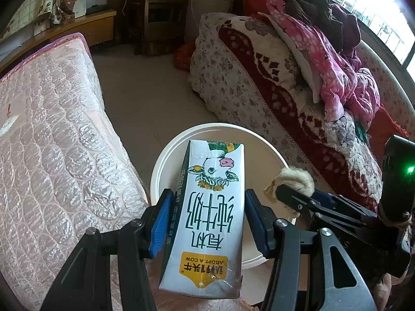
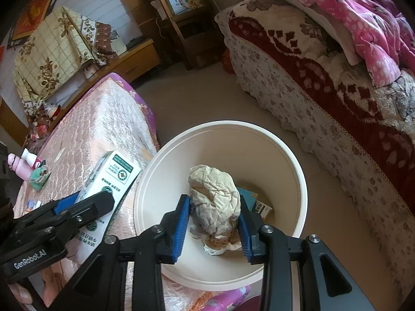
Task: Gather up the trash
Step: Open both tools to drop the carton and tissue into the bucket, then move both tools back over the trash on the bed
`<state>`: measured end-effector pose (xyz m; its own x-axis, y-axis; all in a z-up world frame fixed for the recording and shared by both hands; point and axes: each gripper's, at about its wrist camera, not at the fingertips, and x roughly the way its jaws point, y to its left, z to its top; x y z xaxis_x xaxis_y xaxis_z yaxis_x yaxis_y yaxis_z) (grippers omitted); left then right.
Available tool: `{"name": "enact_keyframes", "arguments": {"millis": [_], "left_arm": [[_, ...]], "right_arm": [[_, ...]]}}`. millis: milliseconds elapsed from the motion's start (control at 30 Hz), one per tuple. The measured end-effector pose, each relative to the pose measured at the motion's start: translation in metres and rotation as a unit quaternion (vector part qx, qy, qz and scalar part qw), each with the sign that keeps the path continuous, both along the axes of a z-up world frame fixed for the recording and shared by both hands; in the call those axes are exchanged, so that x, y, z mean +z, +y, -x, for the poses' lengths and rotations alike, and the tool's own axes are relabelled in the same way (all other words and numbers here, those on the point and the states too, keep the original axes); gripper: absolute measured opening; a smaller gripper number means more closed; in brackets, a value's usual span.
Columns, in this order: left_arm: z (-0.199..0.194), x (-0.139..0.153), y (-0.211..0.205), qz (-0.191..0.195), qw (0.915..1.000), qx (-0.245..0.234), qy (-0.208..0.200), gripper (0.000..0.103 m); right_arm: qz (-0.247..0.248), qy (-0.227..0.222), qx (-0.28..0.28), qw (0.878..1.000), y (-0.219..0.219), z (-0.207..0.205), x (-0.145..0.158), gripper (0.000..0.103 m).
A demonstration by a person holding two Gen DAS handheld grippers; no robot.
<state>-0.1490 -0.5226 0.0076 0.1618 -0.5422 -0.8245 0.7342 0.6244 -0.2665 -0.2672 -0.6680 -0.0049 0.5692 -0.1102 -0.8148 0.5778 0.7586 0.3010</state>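
Note:
My left gripper (image 1: 207, 223) is shut on a white milk carton (image 1: 207, 215) with a cow picture, held over the near rim of the cream bin (image 1: 166, 160). The carton also shows in the right wrist view (image 2: 111, 178), at the left beside the bin. My right gripper (image 2: 214, 225) is shut on a crumpled beige paper wad (image 2: 214, 202), held above the open bin (image 2: 290, 160). The wad peeks out in the left wrist view (image 1: 295, 178). A small box (image 2: 256, 203) lies on the bin's bottom.
A pink quilted mattress (image 2: 98, 129) lies left of the bin, with small bottles (image 2: 23, 165) and scraps on it. A sofa with a floral red blanket (image 2: 324, 83) and pink clothes stands right. A wooden chair (image 2: 181, 26) stands behind on the beige floor.

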Motion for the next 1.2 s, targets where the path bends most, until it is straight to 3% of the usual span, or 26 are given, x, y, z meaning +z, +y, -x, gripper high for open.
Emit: {"name": "enact_keyframes", "arguments": {"millis": [67,167,267,633,933,1200], "left_arm": [[-0.001,0.000,0.001,-0.002,1.0000,0.001,0.003,0.057],[-0.003,0.001,0.003,0.000,0.9999,0.003,0.010,0.057],[-0.004,0.003,0.004,0.004,0.9999,0.007,0.012,0.067],[-0.003,0.014,0.026,-0.007,0.9990,0.028,-0.034,0.067],[-0.010,0.026,0.064,-0.018,0.9957,0.061,-0.067,0.067],[-0.021,0.039,0.122,-0.023,0.9906,0.106,-0.084,0.067]], "right_arm": [[-0.004,-0.006,-0.009,1.000,-0.002,0.003,0.000,0.069],[-0.007,-0.009,-0.015,1.000,-0.004,0.005,0.001,0.069],[-0.010,-0.009,-0.018,1.000,-0.005,0.006,0.001,0.069],[-0.009,-0.009,-0.010,1.000,0.004,0.003,0.004,0.069],[-0.003,-0.012,0.017,1.000,0.028,-0.009,0.013,0.069],[0.005,-0.021,0.067,0.998,0.068,-0.029,0.026,0.069]]}}
